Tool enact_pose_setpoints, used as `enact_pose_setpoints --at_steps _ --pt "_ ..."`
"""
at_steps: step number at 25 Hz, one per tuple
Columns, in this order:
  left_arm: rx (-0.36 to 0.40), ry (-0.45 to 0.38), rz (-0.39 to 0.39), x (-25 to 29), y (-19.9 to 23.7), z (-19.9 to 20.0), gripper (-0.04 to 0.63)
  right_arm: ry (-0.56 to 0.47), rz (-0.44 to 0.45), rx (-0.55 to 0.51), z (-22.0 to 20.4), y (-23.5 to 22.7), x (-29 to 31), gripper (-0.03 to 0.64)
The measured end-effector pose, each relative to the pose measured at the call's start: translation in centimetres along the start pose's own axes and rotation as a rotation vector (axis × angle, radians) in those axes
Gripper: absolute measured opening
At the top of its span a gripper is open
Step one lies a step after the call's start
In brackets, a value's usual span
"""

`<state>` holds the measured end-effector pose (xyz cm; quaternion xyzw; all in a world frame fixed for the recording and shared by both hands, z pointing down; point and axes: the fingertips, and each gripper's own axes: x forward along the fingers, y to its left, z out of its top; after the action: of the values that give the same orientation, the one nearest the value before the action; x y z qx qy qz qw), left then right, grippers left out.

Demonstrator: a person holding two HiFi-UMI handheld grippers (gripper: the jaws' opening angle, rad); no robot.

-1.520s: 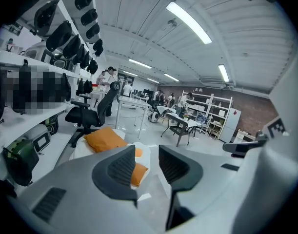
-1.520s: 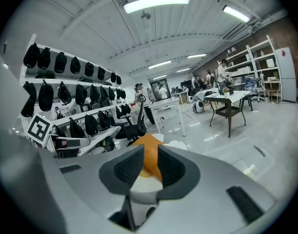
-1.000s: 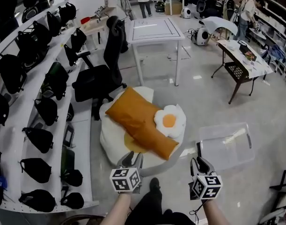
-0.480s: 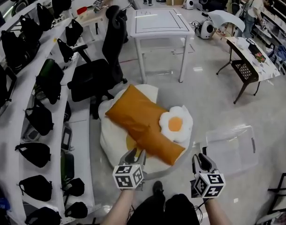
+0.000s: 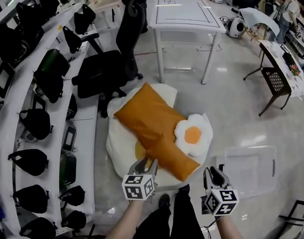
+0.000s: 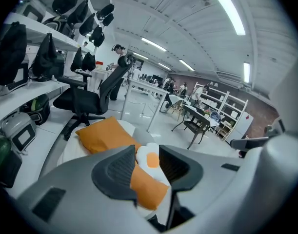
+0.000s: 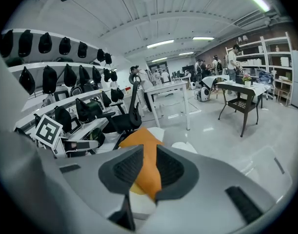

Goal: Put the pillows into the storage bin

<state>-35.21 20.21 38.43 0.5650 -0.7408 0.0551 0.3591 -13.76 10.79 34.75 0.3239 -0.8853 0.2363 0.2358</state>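
Head view: we have closed on the pillows point(image 5: 156, 127), left tongs point(image 5: 145, 164) and right tongs point(image 5: 214, 173) spread empty, bin point(image 5: 249, 169) waiting.

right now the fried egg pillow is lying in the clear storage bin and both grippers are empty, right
Not quite. The head view shows the fried egg pillow outside the clear storage bin, resting against the orange pillow on the large white pillow. The left gripper and right gripper are indeed empty.
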Motion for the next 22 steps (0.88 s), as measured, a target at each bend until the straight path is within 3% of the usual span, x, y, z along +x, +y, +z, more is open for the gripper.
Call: enact_pose_setpoints --at_steps 9,22 --pt "-0.04 0.033 0.059 8.1 1.1 -0.6 0.13 0.103 0.073 -0.03 -0.5 -3.8 7.9 0.08" --pt "-0.08 0.103 0.118 19.5 4.6 -5.0 0.13 0.21 0.151 -0.056 -5.8 -6.9 18.8 0.078"
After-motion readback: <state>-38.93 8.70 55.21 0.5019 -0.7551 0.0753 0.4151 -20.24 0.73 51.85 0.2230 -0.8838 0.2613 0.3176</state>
